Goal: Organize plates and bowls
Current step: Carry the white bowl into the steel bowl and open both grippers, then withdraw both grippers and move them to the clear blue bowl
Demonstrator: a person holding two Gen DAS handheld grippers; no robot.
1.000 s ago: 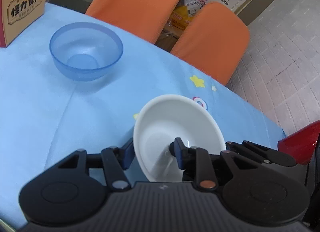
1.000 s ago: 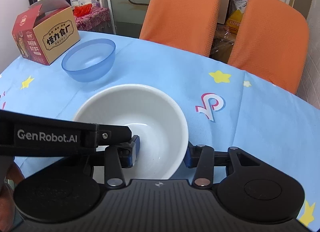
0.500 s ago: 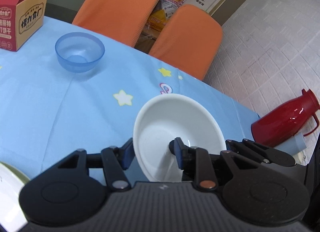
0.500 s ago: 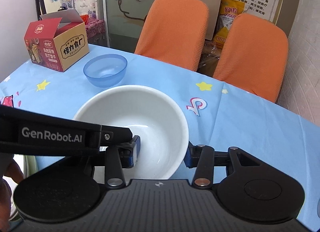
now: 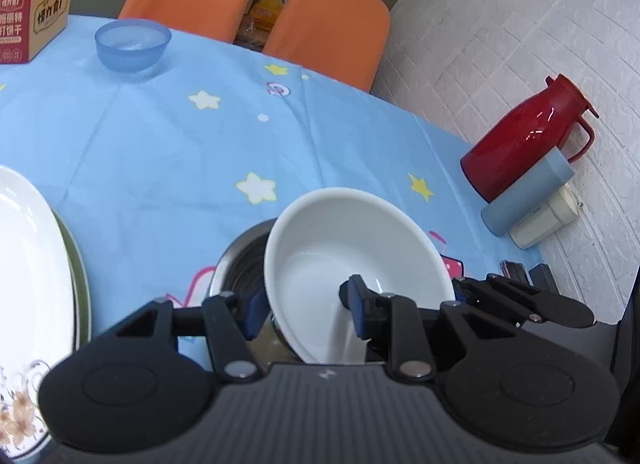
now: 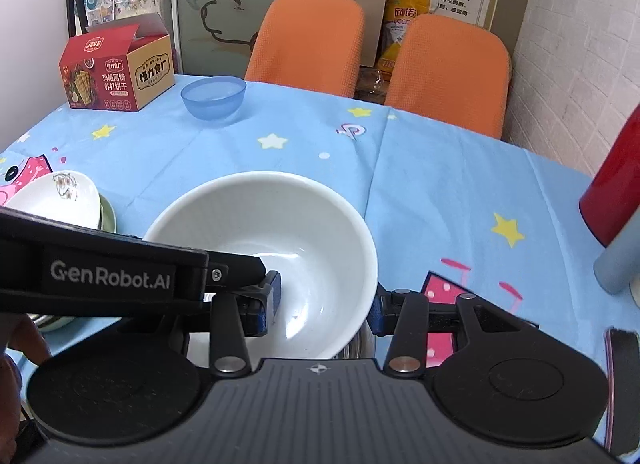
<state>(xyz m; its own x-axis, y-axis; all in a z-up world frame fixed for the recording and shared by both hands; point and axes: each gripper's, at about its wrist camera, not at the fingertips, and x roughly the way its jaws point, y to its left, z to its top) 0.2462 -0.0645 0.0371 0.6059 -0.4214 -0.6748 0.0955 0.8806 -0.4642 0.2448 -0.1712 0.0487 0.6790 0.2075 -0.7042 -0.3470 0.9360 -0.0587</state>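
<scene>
Both grippers carry one white bowl (image 5: 352,248) tilted in the air. My left gripper (image 5: 306,306) is shut on its left wall, one pad outside and one inside. My right gripper (image 6: 324,304) is shut on the right wall of the white bowl (image 6: 264,240) in the same way. A steel bowl (image 5: 240,260) sits on the table right under it, its edge also showing as the steel bowl (image 6: 356,344). A blue translucent bowl (image 5: 132,45) stands far back on the blue tablecloth. Stacked white and green plates (image 5: 32,264) lie at the left.
A red and tan biscuit box (image 6: 116,71) stands at the back left. A red thermos (image 5: 524,135), a grey-blue cup (image 5: 528,191) and a cream item lie at the right by the wall. Two orange chairs (image 6: 308,43) stand behind the table. A flowered dish (image 6: 56,199) tops the plates.
Both grippers have carried the white bowl back and to the right, away from the blue bowl. The steel bowl, the plates and the thermos have come into view.
</scene>
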